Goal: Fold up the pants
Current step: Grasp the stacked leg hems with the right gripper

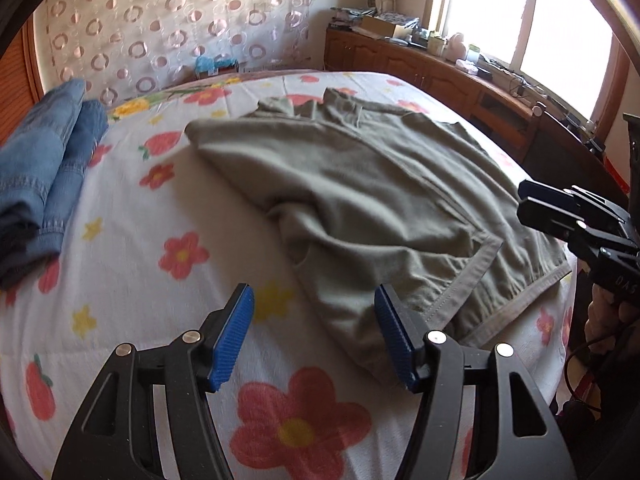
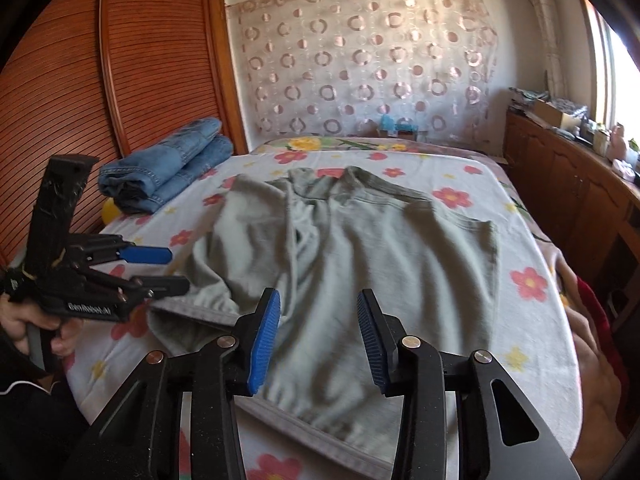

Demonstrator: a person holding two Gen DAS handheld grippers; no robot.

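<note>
Left gripper (image 1: 314,334) — jaws apart, nothing between the blue pads (image 1: 236,338); it hangs over the near-left hem of the grey-green pants (image 1: 360,200), not touching cloth as far as the view shows. Right gripper (image 2: 318,336) — jaws also apart, narrower, nothing pinched; it hovers above the near hem, cloth below but no contact visible.

Pants lie mid-bed, partly gathered: rumpled, one layer lapped over another, hem band turned at the near-left corner. I judge folding barely begun — no clean crease, edges not aligned. Left to do: take the near edge, smooth it, carry it over, square up.

Bed sheet (image 1: 132,272) white with red and yellow flowers, soft, likely to drag with the cloth. Folded blue jeans (image 2: 172,164) sit at the far-left corner, well apart from the pants — possibly finished already. Beyond: a ring-patterned curtain (image 2: 360,64), slatted wooden wardrobe doors (image 2: 120,60), a cluttered wooden cabinet (image 1: 440,68) under a bright window (image 1: 520,12).
</note>
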